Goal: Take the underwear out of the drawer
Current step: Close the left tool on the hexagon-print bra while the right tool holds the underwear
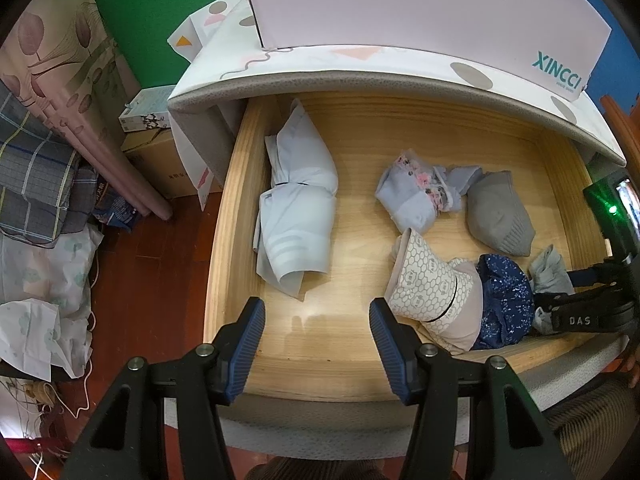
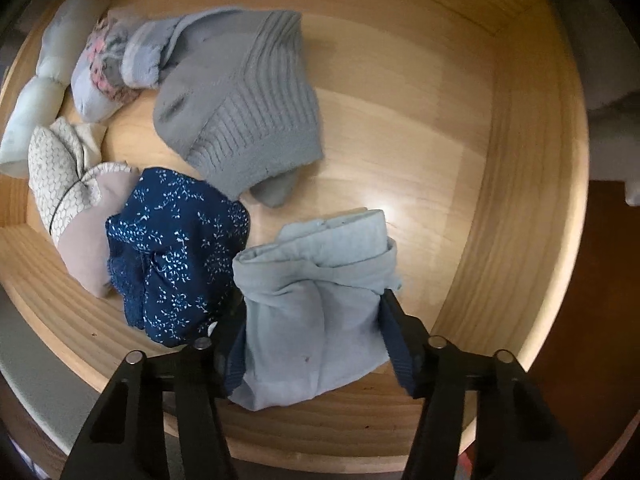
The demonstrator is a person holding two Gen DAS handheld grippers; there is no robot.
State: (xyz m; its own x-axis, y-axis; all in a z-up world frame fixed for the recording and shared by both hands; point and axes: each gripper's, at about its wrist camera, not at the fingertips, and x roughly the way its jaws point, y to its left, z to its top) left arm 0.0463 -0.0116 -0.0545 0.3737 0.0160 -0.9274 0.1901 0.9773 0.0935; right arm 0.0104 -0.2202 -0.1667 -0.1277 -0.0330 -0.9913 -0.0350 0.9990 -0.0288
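Your right gripper [image 2: 314,332] pinches the pale blue underwear [image 2: 316,300], seemingly firm. Left gripper [image 1: 317,340] gapes empty above the drawer [image 1: 352,160] w/ other clothes.

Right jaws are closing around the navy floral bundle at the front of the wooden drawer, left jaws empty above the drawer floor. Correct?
Not quite. The right wrist view shows the right gripper pinching the pale blue folded garment; the navy floral bundle lies beside it, ungripped. The rest holds.
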